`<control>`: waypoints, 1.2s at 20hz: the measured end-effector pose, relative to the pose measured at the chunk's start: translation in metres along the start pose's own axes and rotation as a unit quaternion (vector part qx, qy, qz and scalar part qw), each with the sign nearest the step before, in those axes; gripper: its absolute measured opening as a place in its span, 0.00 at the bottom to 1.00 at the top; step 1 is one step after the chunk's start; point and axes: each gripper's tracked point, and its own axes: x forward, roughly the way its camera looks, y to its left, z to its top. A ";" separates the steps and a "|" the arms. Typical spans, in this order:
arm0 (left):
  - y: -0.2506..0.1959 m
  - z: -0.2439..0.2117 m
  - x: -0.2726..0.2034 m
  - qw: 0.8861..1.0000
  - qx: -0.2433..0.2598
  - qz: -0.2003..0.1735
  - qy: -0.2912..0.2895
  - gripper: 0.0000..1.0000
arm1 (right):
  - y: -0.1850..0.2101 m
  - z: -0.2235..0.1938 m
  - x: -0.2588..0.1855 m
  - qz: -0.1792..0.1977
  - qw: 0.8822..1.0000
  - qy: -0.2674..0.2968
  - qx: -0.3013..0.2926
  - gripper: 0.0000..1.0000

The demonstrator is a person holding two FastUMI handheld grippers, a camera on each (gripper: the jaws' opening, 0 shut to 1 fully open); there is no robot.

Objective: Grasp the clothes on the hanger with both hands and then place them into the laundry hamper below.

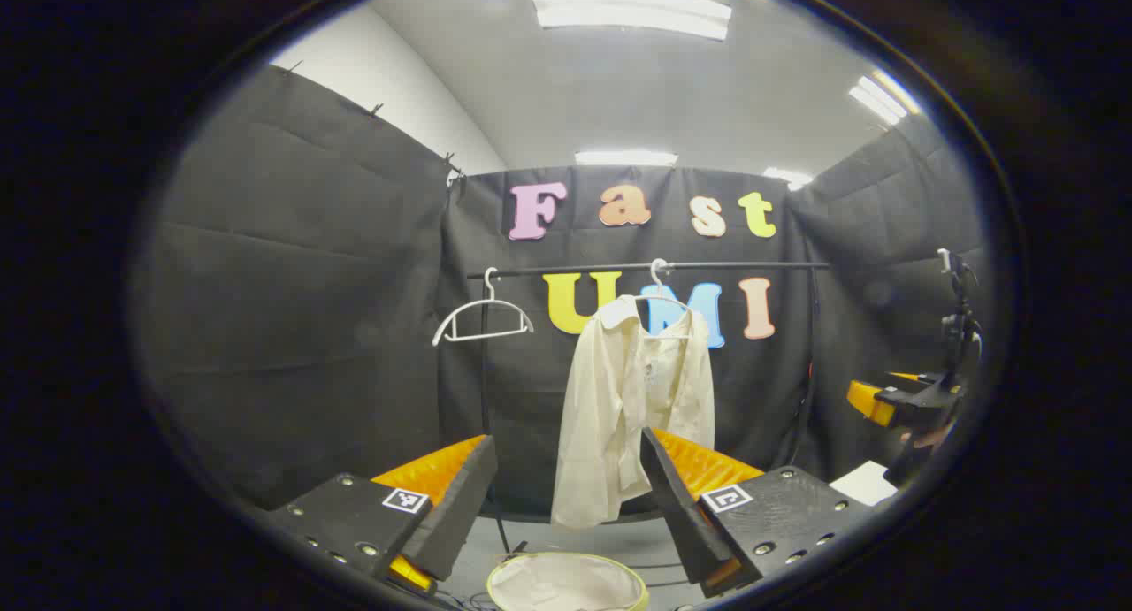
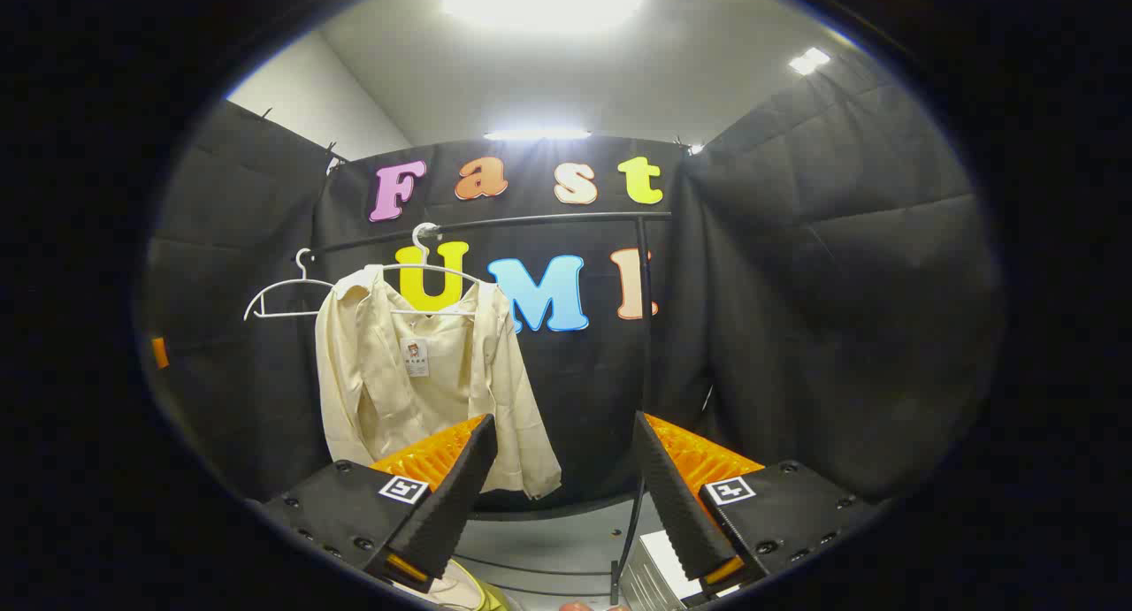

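Two hangers hang on one rail (image 1: 646, 265): a bare hanger (image 1: 482, 317) toward the rail's left end, and a second hanger (image 1: 659, 294) nearer the rail's middle, which carries the one shirt (image 1: 632, 399). The right gripper view gives the same count: one rail (image 2: 495, 224), one bare hanger (image 2: 287, 297), one loaded hanger (image 2: 429, 262), one shirt (image 2: 424, 381) with one small tag at its collar. One hamper (image 1: 566, 583) sits below the rail, under the shirt. Two grippers are counted: the left gripper (image 1: 566, 492) with two fingers spread apart, and the right gripper (image 2: 562, 487), likewise two fingers spread apart. Each finger block bears one square marker, two per gripper.
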 end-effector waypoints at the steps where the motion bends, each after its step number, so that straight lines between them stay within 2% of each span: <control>1: 0.002 0.000 0.000 1.000 0.001 0.000 0.000 0.95 | 0.002 -0.001 -0.001 0.001 1.000 0.001 -0.001 0.98; 17: -0.017 -0.036 0.043 0.998 -0.019 -0.049 0.025 0.95 | -0.002 -0.020 -0.004 -0.022 0.999 0.026 0.006 0.98; 24: -0.038 -0.031 0.081 0.996 -0.040 -0.072 0.029 0.95 | 0.010 0.006 0.020 -0.026 1.000 0.013 0.002 0.98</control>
